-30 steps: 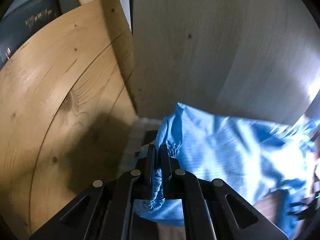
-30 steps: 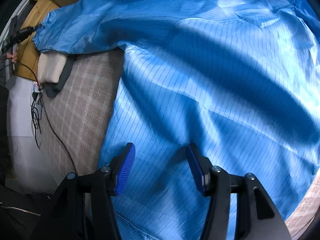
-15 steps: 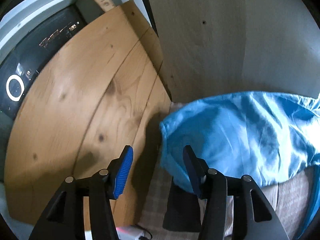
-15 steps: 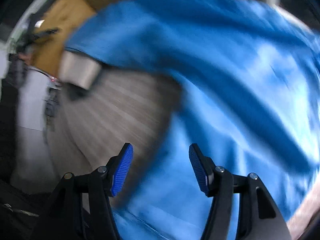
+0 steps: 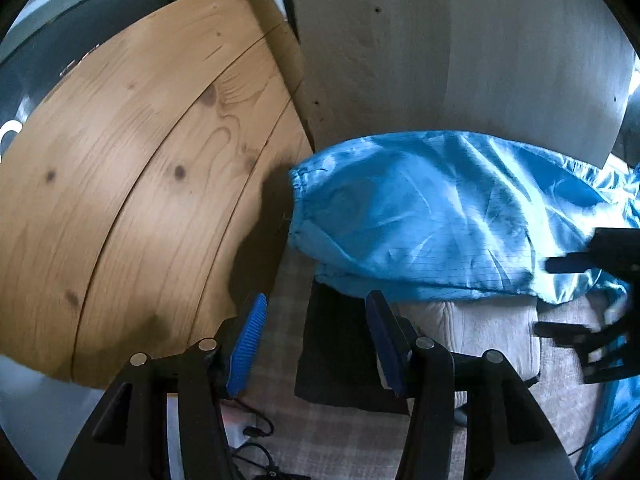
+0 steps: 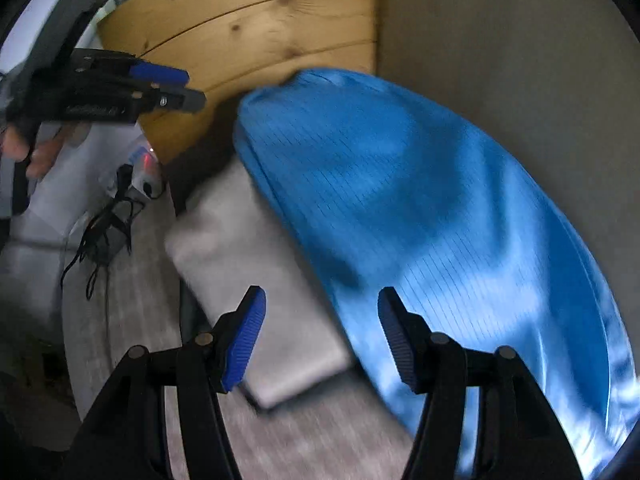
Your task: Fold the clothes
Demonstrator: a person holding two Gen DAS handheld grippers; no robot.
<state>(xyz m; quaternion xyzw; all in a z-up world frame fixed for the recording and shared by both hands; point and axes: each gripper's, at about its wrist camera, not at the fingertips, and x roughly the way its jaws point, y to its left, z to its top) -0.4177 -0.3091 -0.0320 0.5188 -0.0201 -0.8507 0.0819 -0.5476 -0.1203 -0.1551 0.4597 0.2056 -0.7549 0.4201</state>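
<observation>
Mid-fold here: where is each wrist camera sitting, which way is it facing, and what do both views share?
Left wrist: on the left tool, aimed steeply down at the blue garment's cuffed end and the wooden board; its open jaws show, and the right tool at right.
Right wrist: on the right tool, aimed down at the garment; open jaws, left tool, a hand.
Shared: garment, board, pale folded cloth.

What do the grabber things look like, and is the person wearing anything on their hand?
Both are black plastic with two prongs, silver rivets at the joints and ridged blue pads inside the jaws: the left gripper and the right gripper match. The hand on the left one wears a black glove that leaves the fingertips bare.
</observation>
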